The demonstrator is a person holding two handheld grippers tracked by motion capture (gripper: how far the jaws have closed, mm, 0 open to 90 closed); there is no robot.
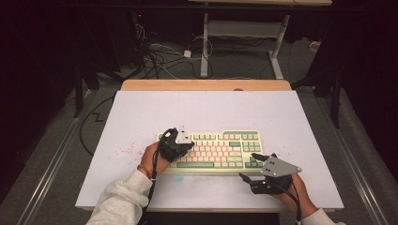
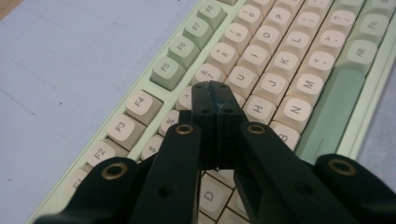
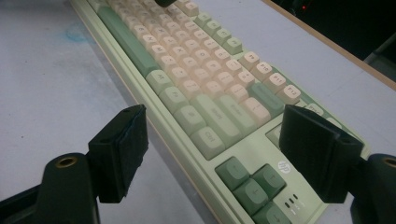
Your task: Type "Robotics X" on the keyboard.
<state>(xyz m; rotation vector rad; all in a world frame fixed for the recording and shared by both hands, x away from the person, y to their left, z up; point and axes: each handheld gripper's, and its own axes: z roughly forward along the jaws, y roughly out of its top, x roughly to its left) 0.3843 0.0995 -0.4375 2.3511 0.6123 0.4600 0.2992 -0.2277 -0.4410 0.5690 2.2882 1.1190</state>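
Taking the keyboard as the landmark: it lies on the near half of the pale table, its long side running across the person's front, with cream letter keys and green keys along its edges.

Nearest the person, the right gripper sits just off the keyboard's near right corner, held in the right hand above the table top. Its jaws stand wide apart with nothing between them. In the right gripper view they frame the corner with the green arrow keys, without touching it.

A little farther on, the left gripper is over the left part of the keyboard, held by the left hand, whose grey sleeve comes in from the near edge. Its jaws are pressed together on nothing. In the left gripper view the closed tips are low over the letter keys, between the number row and the keys around H; whether they touch a key cannot be told.

Beyond the keyboard the table is bare up to its wooden far edge.
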